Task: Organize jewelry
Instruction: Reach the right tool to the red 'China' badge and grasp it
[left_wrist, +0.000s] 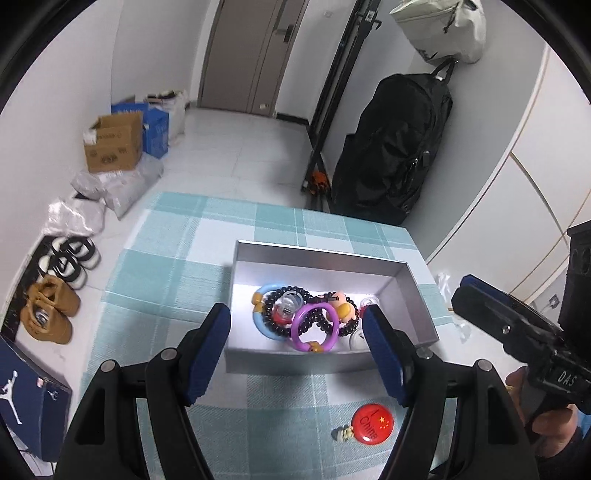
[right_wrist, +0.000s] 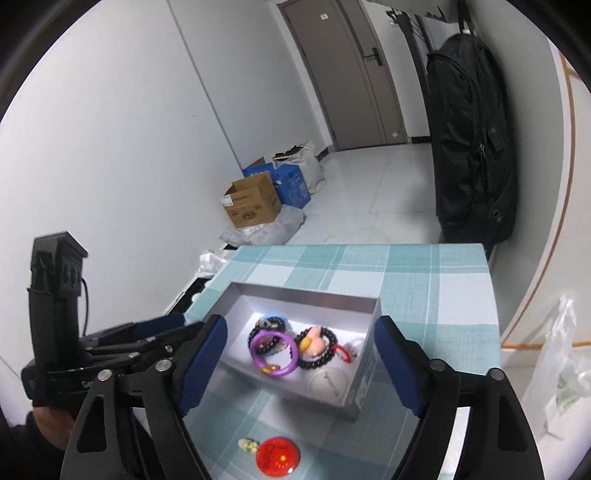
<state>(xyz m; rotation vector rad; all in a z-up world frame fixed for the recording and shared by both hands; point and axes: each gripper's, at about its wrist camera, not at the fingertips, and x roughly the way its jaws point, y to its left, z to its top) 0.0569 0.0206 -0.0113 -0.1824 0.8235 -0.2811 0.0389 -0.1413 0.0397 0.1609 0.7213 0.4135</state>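
A grey open box (left_wrist: 317, 255) (right_wrist: 364, 384) sits on the checked tablecloth and holds a purple ring (left_wrist: 314, 328) (right_wrist: 273, 350), black bead bracelets (left_wrist: 273, 314) (right_wrist: 321, 354), a blue ring (left_wrist: 260, 295) and a pink charm (right_wrist: 314, 343). A red round badge (left_wrist: 373, 422) (right_wrist: 277, 458) lies on the cloth in front of the box, with a small yellowish charm (left_wrist: 343, 432) (right_wrist: 248, 445) beside it. My left gripper (left_wrist: 295, 354) is open and empty above the box's near wall. My right gripper (right_wrist: 297, 363) is open and empty over the box, and it also shows in the left wrist view (left_wrist: 480, 299).
The table (left_wrist: 177, 266) (right_wrist: 424, 273) ends near the box on the far and right sides. On the floor at the left are shoes (left_wrist: 51, 310), cardboard boxes (left_wrist: 114, 144) (right_wrist: 253, 206) and plastic bags. A black bag (left_wrist: 399, 147) (right_wrist: 472, 140) hangs by the wall.
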